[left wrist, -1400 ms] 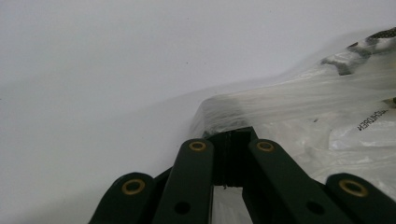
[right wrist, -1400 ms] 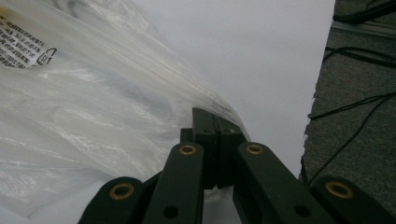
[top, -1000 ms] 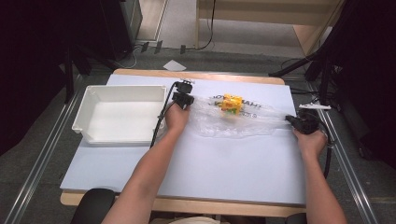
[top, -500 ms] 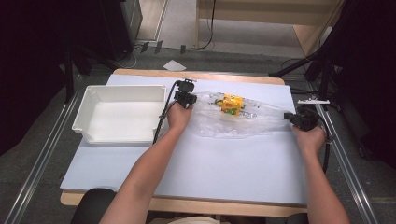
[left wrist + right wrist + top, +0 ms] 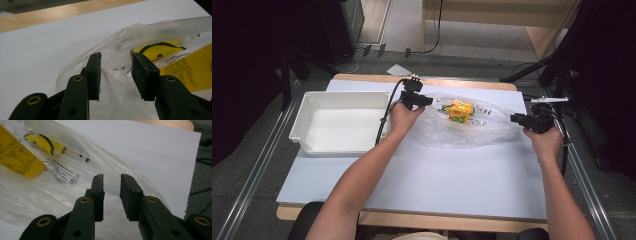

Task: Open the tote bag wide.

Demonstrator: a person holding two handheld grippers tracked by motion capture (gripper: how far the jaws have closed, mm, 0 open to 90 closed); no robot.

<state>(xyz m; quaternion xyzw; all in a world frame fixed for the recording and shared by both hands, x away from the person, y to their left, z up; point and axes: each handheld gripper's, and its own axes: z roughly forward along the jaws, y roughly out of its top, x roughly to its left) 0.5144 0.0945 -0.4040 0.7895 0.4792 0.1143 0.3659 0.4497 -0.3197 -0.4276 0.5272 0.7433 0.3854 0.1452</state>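
Note:
A clear plastic bag [image 5: 472,134] with a yellow packet [image 5: 460,111] inside lies on the white table top [image 5: 437,180]. My left gripper [image 5: 428,100] hovers at the bag's left end. In the left gripper view its jaws have just been opening; the pads [image 5: 93,72] stand apart with the bag's crinkled film [image 5: 117,50] between and below them, not pinched. My right gripper [image 5: 514,118] is at the bag's right end. Its jaws have just been opening too, and the bag [image 5: 50,195] lies under the gap. The yellow packet [image 5: 17,160] shows through the film.
An empty white tray [image 5: 307,107] sits at the table's left, just beside the left hand. The table's wooden far edge [image 5: 362,77] runs behind the bag. Dark stands and cables [image 5: 557,80] crowd the right side past the table's edge.
Both hands have lifted a little at the bag's two ends. Both grippers went from shut to open, letting go of the film, and the bag has slackened.

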